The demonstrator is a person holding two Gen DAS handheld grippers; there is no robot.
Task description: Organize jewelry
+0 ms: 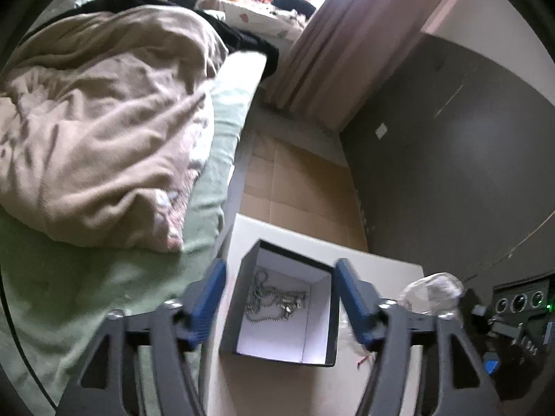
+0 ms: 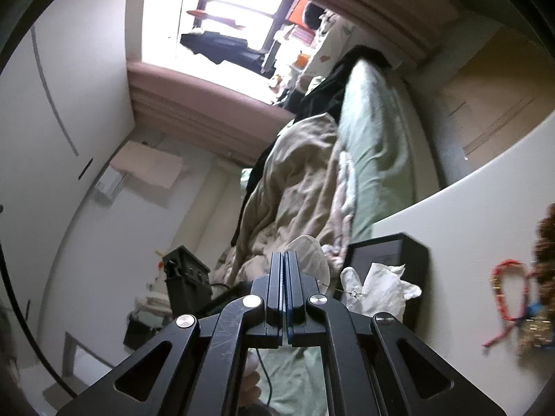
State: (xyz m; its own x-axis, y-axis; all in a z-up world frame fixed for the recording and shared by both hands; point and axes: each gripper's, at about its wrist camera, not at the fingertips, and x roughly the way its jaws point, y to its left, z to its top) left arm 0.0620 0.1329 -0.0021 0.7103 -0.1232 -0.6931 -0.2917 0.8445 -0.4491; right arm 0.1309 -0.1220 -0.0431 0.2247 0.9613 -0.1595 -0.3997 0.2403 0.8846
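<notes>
One open black box (image 1: 282, 303) sits nearest my left gripper (image 1: 279, 298), on the white table (image 1: 388, 270); its white interior holds a single silver ball chain (image 1: 274, 300), coiled loosely on the floor of the box and touching no finger. My left fingers (image 1: 208, 294) stand wide, one either side of the box and apart from its walls, with nothing between the pads. In the right wrist view, my right gripper (image 2: 284, 287) is closed, its two blue pads pressed flat together; a thin wire with a small bead (image 2: 353, 293) runs off to one side of the tips, and I cannot tell whether the pads pinch it. Just beyond the tips I count one black container (image 2: 412, 253) with a crumpled white cloth (image 2: 385, 284) lying against it. Farther along the table lies one red corded bracelet (image 2: 508, 291) beside a blurred heap of gold-coloured pieces (image 2: 539, 329), too indistinct to count. One clear plastic item (image 1: 433, 289) rests on the table beside the box. The table's far edge lies a short way beyond the box, with bare surface between. Past that edge lie tan floor (image 1: 298, 180), a bed with a green sheet (image 1: 79, 277) and a beige duvet (image 1: 104, 121) close by on one side, a grey wall (image 1: 461, 173) on the other, and a bright window (image 2: 222, 10) farthest off
</notes>
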